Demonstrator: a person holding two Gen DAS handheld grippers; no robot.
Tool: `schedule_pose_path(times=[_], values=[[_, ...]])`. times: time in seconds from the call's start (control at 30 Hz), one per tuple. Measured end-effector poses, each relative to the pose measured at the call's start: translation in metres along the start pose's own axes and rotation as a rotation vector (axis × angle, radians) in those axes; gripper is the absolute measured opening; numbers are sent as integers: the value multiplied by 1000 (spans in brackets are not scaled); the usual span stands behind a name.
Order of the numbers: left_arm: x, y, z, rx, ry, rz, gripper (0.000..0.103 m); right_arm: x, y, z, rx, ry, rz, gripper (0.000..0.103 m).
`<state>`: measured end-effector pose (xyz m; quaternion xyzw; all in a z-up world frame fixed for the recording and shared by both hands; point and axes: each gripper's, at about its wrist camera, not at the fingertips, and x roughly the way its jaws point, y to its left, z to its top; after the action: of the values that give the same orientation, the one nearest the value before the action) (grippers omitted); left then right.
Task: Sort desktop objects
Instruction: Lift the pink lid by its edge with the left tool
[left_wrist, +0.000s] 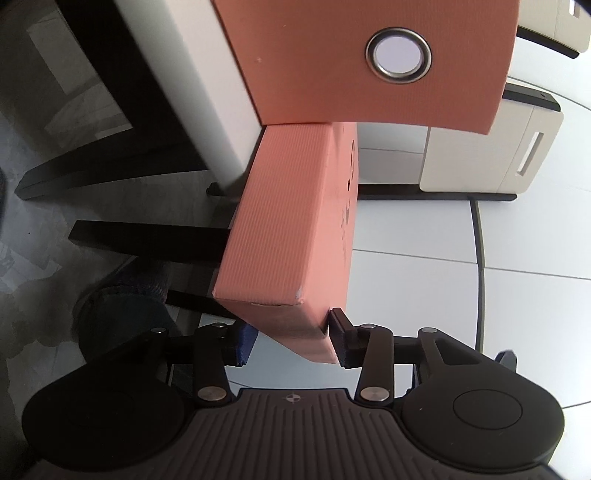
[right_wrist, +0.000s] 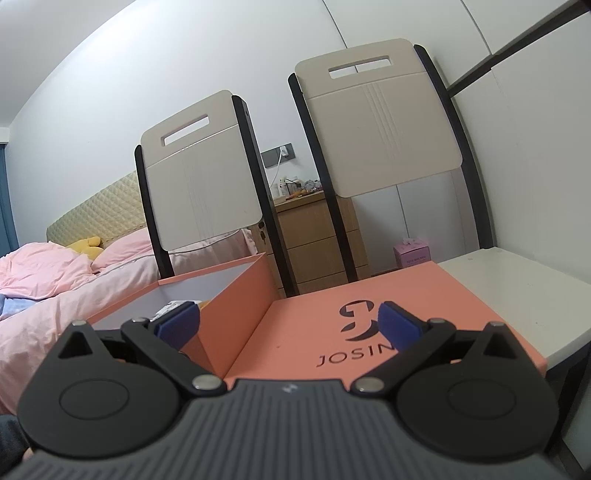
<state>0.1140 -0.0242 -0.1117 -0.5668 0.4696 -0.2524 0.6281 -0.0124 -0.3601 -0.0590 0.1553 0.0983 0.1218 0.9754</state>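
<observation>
An orange box lid (left_wrist: 291, 221) with a dark logo lies over the white table's edge; my left gripper (left_wrist: 291, 341) is shut on its near corner. Beside it stands the open orange box (left_wrist: 369, 59) with a metal ring hole. In the right wrist view the lid (right_wrist: 369, 314) reads "JOSIN" and lies flat on the table. The open box (right_wrist: 229, 295) stands left of it with small items inside. My right gripper (right_wrist: 288, 325) is open and empty, hovering above the seam between the lid and the box.
Two beige folding chairs (right_wrist: 380, 125) with black frames lean against the wall behind the white table (right_wrist: 517, 295). A bed with pink bedding (right_wrist: 55, 280) is at the left. A wooden dresser (right_wrist: 317, 236) stands at the back. The table's legs and floor (left_wrist: 74, 221) show at left.
</observation>
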Motion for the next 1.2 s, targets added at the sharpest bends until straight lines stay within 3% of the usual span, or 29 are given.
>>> schedule_pose_path(times=[0.1, 0.17, 0.43, 0.7, 0.87, 1.2], values=[[2, -1, 6, 9, 4, -4, 48, -1, -2, 1, 4, -2, -3, 103], [56, 62, -14, 22, 3, -6, 49, -1, -4, 0, 5, -2, -5, 103], [79, 85, -1, -25, 12, -43, 52, -3, -10, 0, 3, 3, -29, 103], [62, 87, -9, -35, 28, -50, 49, -4, -27, 1, 27, 33, -58, 103], [40, 93, -27, -32, 54, -52, 48, -7, -69, 9, 123, 107, -81, 103], [9, 100, -49, -21, 110, -58, 48, -3, -177, 19, 253, 368, -163, 103]])
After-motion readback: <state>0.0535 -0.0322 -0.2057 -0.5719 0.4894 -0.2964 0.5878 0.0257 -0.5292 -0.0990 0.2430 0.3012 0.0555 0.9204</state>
